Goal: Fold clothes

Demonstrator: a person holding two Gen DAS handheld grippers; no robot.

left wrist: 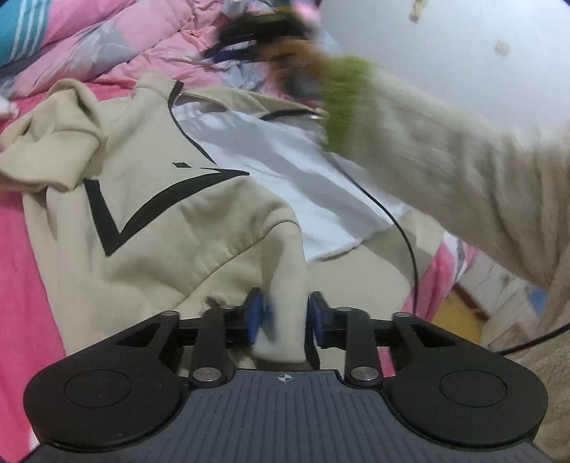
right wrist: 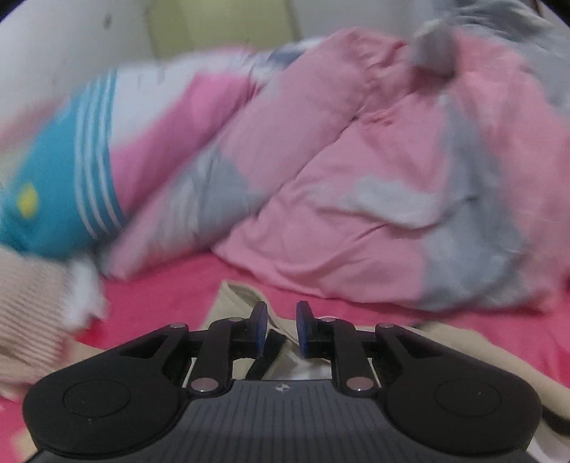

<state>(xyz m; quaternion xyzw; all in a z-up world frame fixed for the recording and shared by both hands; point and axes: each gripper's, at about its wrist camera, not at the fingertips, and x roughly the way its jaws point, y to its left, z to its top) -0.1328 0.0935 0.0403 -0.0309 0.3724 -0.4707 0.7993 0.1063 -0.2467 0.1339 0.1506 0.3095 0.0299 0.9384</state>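
A: Left wrist view. I see the beige jacket (left wrist: 149, 213) spread open on a bright pink bedsheet (left wrist: 17, 285), black V-shaped marking on the front panel, white lining (left wrist: 285, 171) exposed across the middle. My left gripper (left wrist: 284, 317) has a fold of the jacket's beige cloth between its blue pads (left wrist: 253, 320); jaws closed in on that fold, cloth bunched between them.

B: Surface behind it?

A: A pink and grey quilt (left wrist: 117, 46) heaped along the far edge of the bed, and a teal piece with white stripes (left wrist: 14, 32) at the top left corner. White wall (left wrist: 463, 53) at upper right, with a couple of small marks on it. A fuzzy cream sleeve (left wrist: 445, 171) with a green cuff (left wrist: 343, 107) crosses the frame, heavily blurred; a thin black cable (left wrist: 392, 217) trails over the lining. Past the bed's right edge, a strip of yellowish floor (left wrist: 459, 317).

B: Right wrist?

A: My right gripper (right wrist: 281, 329) sits low over the jacket's edge (right wrist: 231, 302), near the black-trimmed opening. Jaws parted with a gap between the pads, nothing clamped that I can make out. Ahead: pink sheet (right wrist: 178, 295), then the quilt (right wrist: 356, 196) piled high, the teal striped piece (right wrist: 60, 185) at left with a yellow patch on it. A ribbed pale knit (right wrist: 25, 313) at the lower left edge, blurred. White wall (right wrist: 53, 53) behind, and a pale yellow-green panel (right wrist: 221, 25) that I cannot identify.
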